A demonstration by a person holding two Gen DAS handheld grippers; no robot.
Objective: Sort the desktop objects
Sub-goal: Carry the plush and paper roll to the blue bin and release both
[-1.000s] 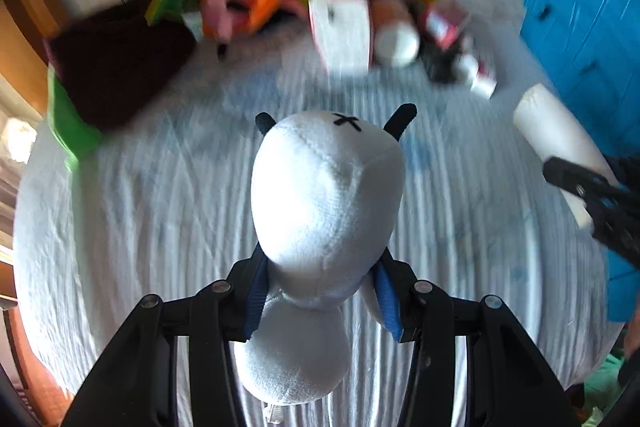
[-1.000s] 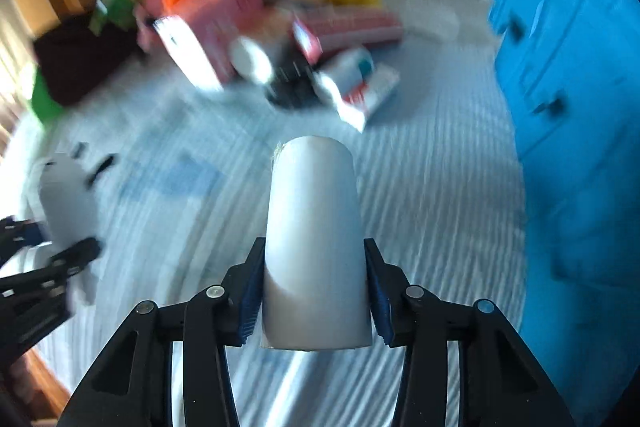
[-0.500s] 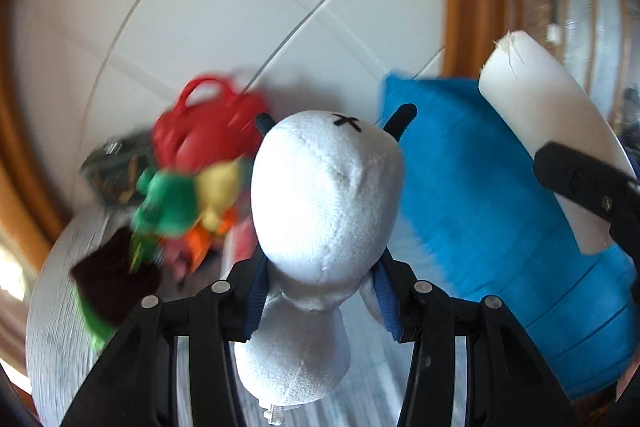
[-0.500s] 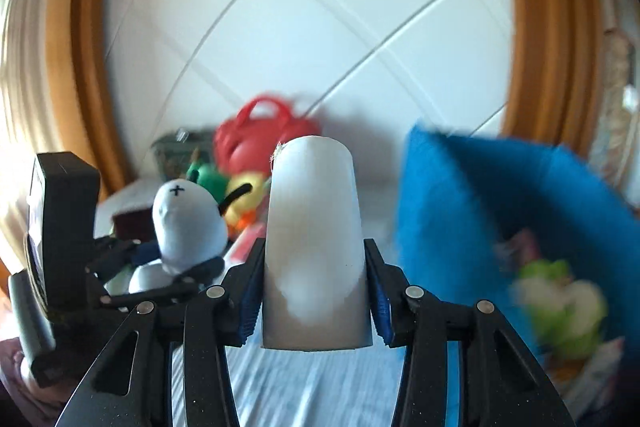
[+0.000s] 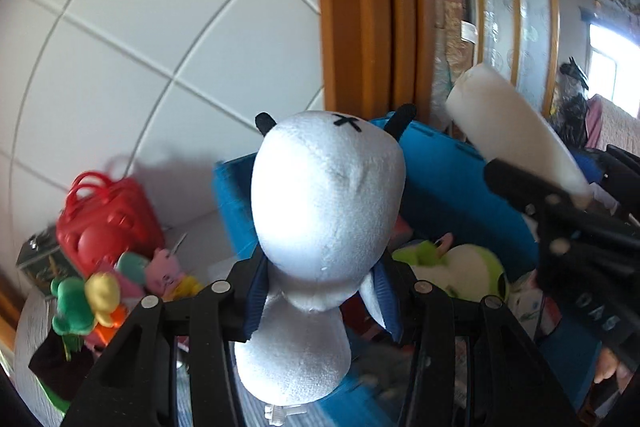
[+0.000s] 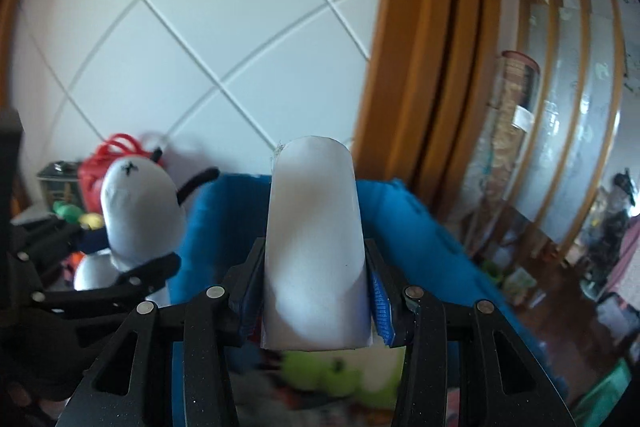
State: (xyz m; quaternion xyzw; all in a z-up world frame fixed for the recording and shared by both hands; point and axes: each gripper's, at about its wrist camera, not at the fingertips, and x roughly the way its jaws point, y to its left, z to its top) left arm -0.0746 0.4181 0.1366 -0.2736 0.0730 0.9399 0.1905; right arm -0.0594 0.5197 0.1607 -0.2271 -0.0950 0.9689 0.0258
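My left gripper (image 5: 320,299) is shut on a white plush toy (image 5: 324,203) with black ears and a stitched cross, gripped at its neck. My right gripper (image 6: 314,303) is shut on a white paper cylinder (image 6: 316,235), which points up and away. Both are held in the air over a blue fabric bin (image 5: 448,187) (image 6: 416,239). In the left wrist view the white paper cylinder (image 5: 516,131) and the right gripper appear at the right. In the right wrist view the white plush toy (image 6: 136,203) shows at the left. A green plush (image 5: 464,271) lies inside the bin.
A pile of colourful toys (image 5: 104,295) and a red plastic basket (image 5: 100,223) sit at the left by the white tiled wall (image 5: 140,47). A wooden door frame (image 6: 416,67) rises behind the bin. A dark cloth (image 5: 56,363) lies at the lower left.
Both grippers rose from low over the striped table and swung right toward the blue bin. The bin's inside with the green plush has come into view. Both grips held.
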